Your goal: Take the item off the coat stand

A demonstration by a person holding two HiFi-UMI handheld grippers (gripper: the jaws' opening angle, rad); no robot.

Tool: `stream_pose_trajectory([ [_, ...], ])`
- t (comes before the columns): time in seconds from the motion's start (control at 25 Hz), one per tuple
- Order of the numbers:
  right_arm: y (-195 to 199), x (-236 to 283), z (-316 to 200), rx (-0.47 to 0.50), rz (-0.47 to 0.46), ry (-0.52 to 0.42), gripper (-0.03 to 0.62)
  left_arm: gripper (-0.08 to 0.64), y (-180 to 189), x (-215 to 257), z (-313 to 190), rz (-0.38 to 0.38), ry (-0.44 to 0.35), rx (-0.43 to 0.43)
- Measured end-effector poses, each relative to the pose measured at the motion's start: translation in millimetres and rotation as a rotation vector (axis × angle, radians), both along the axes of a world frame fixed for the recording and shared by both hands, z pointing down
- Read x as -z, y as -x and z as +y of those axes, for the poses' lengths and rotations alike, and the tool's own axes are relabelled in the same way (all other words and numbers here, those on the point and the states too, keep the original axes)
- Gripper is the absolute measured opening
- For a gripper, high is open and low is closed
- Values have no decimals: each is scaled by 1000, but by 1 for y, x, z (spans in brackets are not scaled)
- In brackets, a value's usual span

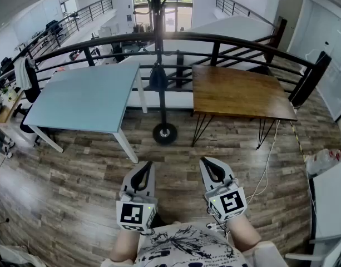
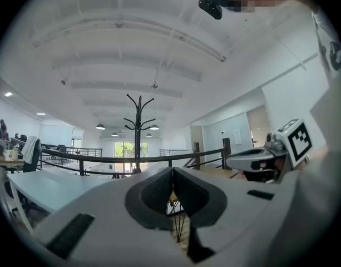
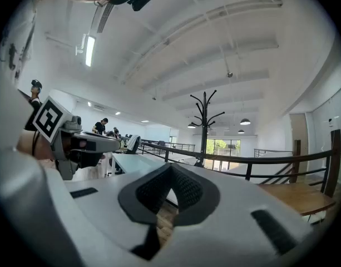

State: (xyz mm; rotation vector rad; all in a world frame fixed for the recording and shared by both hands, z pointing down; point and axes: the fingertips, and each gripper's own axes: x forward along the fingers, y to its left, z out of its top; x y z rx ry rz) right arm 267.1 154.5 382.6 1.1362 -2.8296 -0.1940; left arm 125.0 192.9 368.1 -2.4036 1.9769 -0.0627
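Note:
A black coat stand (image 1: 159, 49) rises between two tables, its round base (image 1: 164, 133) on the wood floor. A dark item (image 1: 157, 78) hangs low on its pole, in front of the railing. My left gripper (image 1: 147, 164) and right gripper (image 1: 206, 161) are held side by side close to my body, well short of the stand, both shut with nothing between the jaws. In the left gripper view the stand (image 2: 138, 128) is far ahead beyond the shut left gripper (image 2: 172, 172). The right gripper view shows the stand (image 3: 204, 128) beyond the shut right gripper (image 3: 171, 168).
A pale blue table (image 1: 87, 99) stands left of the stand and a brown wooden table (image 1: 237, 90) right of it. A curved black railing (image 1: 215, 40) runs behind both. A white cable (image 1: 267, 160) trails over the floor at the right.

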Motion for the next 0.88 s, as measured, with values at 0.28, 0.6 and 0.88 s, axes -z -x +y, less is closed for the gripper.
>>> stream_pose_trajectory([
  [0.28, 4, -1, -2, 7, -8, -1, -8, 5, 1, -9, -3, -9, -15, -16],
  [0.6, 16, -10, -9, 22, -24, 40, -6, 5, 9, -11, -10, -1, 21, -19],
  [0.88, 46, -29, -38, 37, 2, 54, -6, 5, 40, -18, -36, -2, 14, 10],
])
